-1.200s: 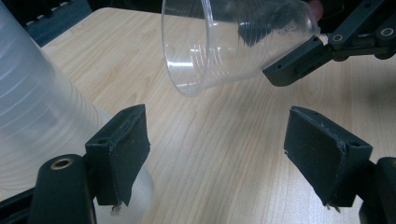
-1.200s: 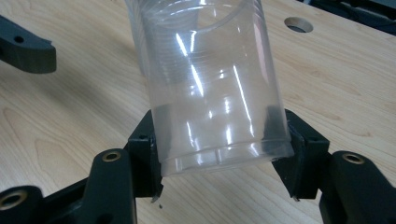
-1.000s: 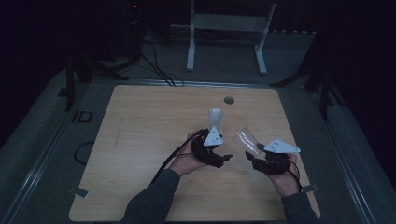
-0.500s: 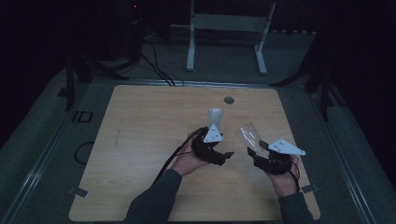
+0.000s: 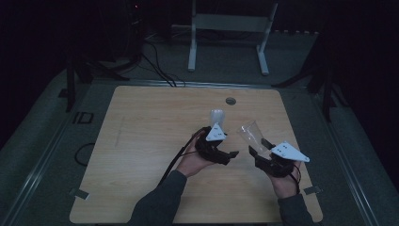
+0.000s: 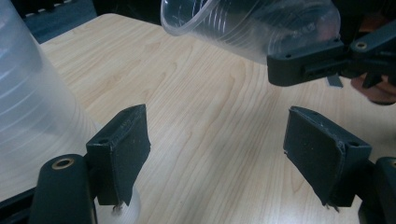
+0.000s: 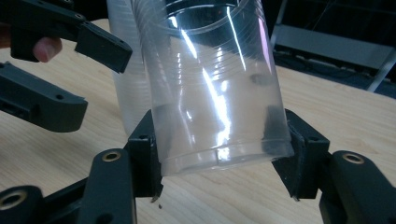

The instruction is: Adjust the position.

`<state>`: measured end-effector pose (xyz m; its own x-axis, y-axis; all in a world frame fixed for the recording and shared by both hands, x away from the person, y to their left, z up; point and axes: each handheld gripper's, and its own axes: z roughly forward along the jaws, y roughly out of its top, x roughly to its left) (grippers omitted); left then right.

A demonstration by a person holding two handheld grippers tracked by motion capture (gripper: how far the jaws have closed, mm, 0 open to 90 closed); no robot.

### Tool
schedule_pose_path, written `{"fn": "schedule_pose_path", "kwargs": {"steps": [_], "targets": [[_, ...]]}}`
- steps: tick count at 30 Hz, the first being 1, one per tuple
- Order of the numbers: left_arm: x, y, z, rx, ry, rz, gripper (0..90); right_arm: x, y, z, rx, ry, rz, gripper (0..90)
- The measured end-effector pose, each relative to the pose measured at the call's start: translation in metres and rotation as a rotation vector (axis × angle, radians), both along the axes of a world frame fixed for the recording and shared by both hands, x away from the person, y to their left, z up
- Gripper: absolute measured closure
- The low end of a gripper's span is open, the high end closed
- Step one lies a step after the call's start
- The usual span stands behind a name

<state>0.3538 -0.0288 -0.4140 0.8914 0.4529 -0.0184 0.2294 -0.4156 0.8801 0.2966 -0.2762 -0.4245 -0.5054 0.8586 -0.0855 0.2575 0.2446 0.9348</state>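
In the high view, just right of the frame's middle, the right hand-held gripper (image 5: 254, 147) is clamping a clear plastic cup (image 5: 249, 133) near its base, and the cup is leaning up and to the left, off the table (image 5: 141, 141). The right gripper view is showing that grip close up: the two black pads are pressing on opposite sides of the cup (image 7: 210, 93) just above its bottom rim. The left hand-held gripper (image 5: 230, 154) is sitting at the centre of the high view with its jaws standing apart and nothing between them; in the left gripper view its pads are framing bare wood, while the held cup (image 6: 247, 28) is crossing the upper right of the frame, mouth turned to the left. A stack of cups (image 5: 217, 117) is standing on the table just above the left hand, and it is also showing as a pale, ribbed wall (image 6: 37, 102) at the left edge of the left gripper view. The work looks like pulling one cup off the stack (or nesting it back, the frames are not settling which). To do it well, the right grip should be staying light, since thin plastic buckles under a hard squeeze, and the cup's axis should be lining up with the stack before any push. The open left jaws could be steadying the stack low down so it is not tipping.
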Motion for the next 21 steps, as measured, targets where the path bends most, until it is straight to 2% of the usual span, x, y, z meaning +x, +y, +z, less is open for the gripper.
{"fn": "schedule_pose_path", "kwargs": {"steps": [5, 15, 21], "targets": [[-0.0003, -0.0009, 0.0026, 0.0, 0.001, -0.005, 22.0, -0.0015, 0.0013, -0.0006, 0.009, -0.023, 0.007, 41.7], [0.0011, -0.0014, 0.0064, -0.012, 0.008, -0.003, 22.1, -0.0016, 0.0037, -0.0029, 0.003, -0.023, 0.026, 41.7], [0.0023, 0.0003, 0.0094, -0.048, 0.018, 0.004, 23.0, -0.0019, 0.0053, -0.0043, 0.003, -0.023, 0.032, 41.7]]}}
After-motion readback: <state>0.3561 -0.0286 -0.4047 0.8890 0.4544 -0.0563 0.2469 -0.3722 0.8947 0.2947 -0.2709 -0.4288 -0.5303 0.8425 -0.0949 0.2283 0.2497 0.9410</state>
